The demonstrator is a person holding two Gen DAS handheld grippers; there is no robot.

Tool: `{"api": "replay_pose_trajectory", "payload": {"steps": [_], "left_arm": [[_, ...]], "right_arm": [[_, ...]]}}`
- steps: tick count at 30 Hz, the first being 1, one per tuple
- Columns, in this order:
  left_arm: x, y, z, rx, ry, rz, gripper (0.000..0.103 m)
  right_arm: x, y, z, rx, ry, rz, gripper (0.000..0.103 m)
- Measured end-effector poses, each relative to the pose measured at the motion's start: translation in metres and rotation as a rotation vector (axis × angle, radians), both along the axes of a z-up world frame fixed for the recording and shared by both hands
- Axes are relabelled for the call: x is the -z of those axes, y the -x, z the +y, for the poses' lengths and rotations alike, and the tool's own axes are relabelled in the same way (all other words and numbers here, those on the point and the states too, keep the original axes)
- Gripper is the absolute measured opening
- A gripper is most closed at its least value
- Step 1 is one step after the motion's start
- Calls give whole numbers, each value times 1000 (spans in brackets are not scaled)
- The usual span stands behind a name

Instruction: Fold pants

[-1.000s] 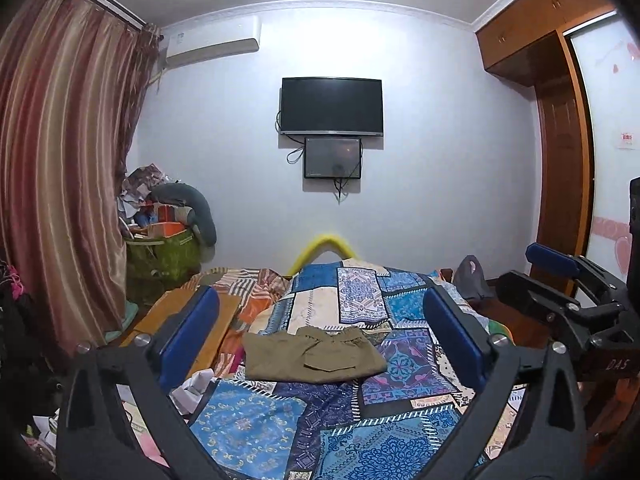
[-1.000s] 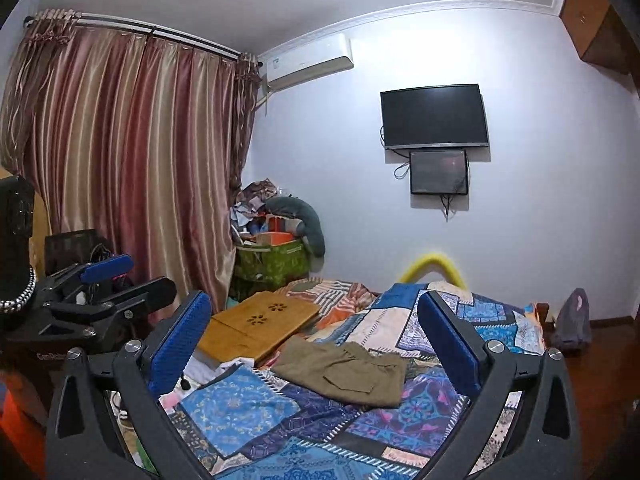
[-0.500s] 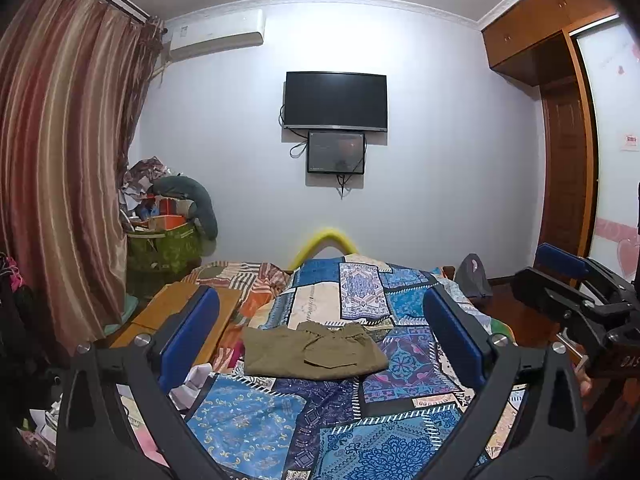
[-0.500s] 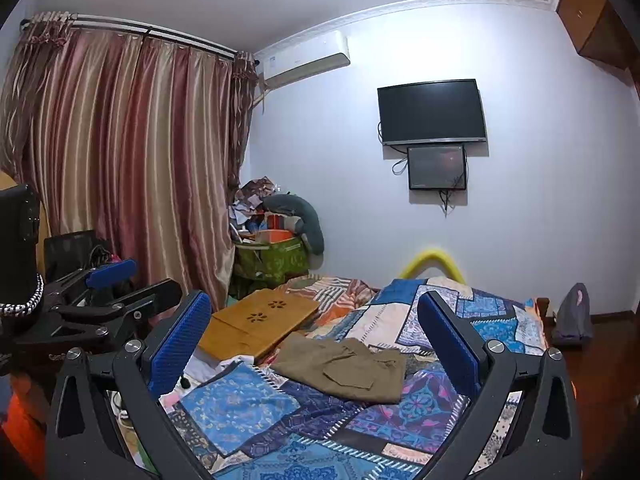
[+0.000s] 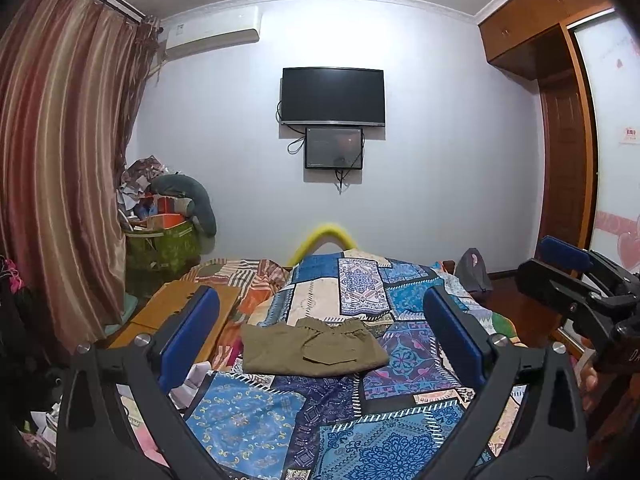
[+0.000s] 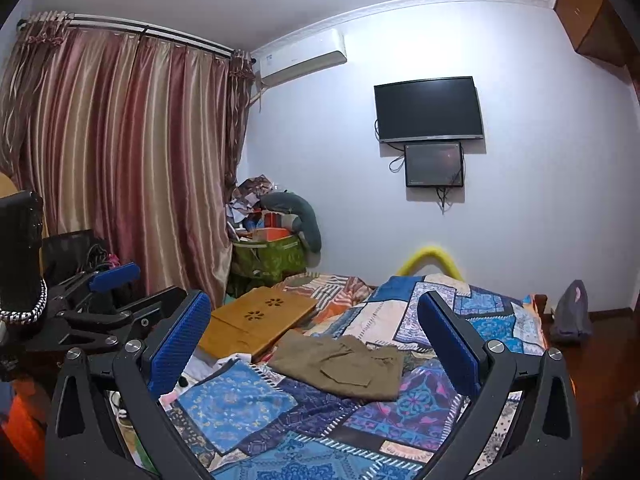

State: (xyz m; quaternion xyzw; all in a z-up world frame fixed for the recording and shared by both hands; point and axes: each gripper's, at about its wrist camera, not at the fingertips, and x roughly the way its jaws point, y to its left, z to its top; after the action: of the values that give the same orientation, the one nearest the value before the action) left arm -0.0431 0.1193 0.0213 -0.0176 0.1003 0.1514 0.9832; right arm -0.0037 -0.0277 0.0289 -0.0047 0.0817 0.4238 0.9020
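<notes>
Olive-brown pants lie folded into a flat rectangle on the patchwork bedspread; they also show in the right wrist view. My left gripper is open and empty, held back from and above the pants. My right gripper is open and empty, also well short of the pants. The right gripper shows at the right edge of the left wrist view, and the left gripper at the left edge of the right wrist view.
A wooden lap tray lies on the bed left of the pants. A green bin piled with clutter stands by the striped curtain. A TV hangs on the far wall. A wooden wardrobe stands at right.
Both grippers have tilted slightly downward and drawn back a little; the room sits lower in both views. The pants have not moved. Both grippers stay open.
</notes>
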Motion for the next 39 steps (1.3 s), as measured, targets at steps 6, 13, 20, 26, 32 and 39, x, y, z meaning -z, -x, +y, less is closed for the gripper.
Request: {"api": "replay_pose_trajectory", "payload": {"steps": [6,13,20,26,32,39], "left_arm": [[1,0,-2,7,-11,1,103],[2,0,-3,12,-10,3,103],[2,0,-3,23,-6,4,103],[2,-1,-2,39,7,7,103],[3,-4,-1,47,22,16,103],[2,-3,3,49,40,11,103]], "right_arm": [[-1,0,1,-1,0,2,103],[-1,2,1,11,8,-3,103],[-1,1,-2,20,3,9,103],[-1,1,-1,21,3,9,103],[1,1,2,16,9,15,103],[1,2,5,13,10,19,103]]}}
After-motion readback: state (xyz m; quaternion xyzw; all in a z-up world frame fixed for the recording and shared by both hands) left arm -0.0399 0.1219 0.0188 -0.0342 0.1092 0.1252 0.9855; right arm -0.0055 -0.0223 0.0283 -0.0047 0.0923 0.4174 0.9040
